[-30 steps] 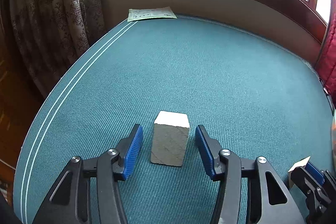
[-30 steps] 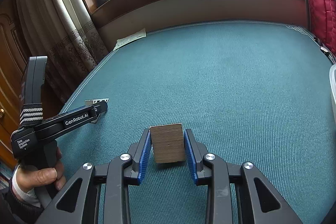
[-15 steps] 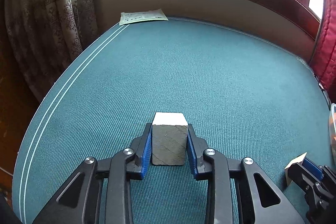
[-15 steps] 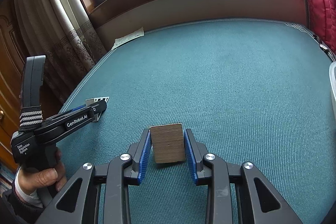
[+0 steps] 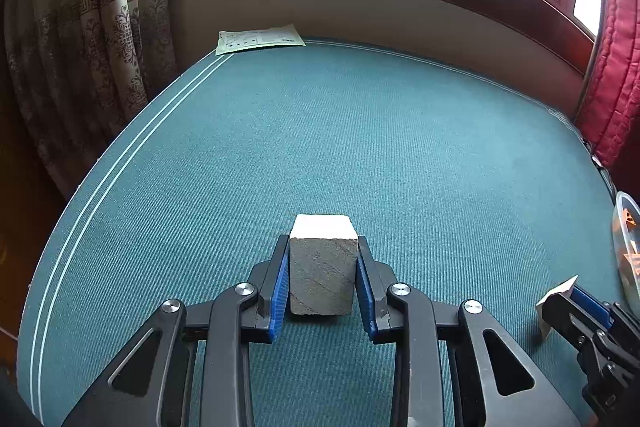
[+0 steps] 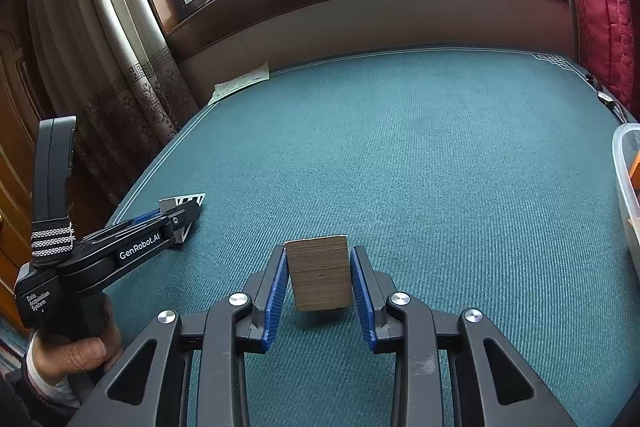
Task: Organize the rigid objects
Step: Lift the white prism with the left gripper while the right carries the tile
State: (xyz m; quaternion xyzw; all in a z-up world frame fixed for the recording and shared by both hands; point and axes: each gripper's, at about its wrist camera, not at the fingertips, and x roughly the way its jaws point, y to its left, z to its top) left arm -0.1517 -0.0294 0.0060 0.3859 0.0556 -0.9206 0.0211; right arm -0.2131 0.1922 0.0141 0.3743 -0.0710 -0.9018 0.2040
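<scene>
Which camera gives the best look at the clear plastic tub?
The right wrist view: the clear plastic tub shows its rim and wall at the right edge. The left wrist view catches only a curved sliver, with something orange inside.

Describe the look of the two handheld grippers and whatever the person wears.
Both grippers are black plastic with silver bolts and ribbed blue pads. Seen from the right wrist, the left gripper carries white "GenRobot.AI" lettering on its side, "Data Acquisition System" on the body, and a black-and-white striped strap. The hand on its grip shows a dark sleeve over a pale cuff.
</scene>
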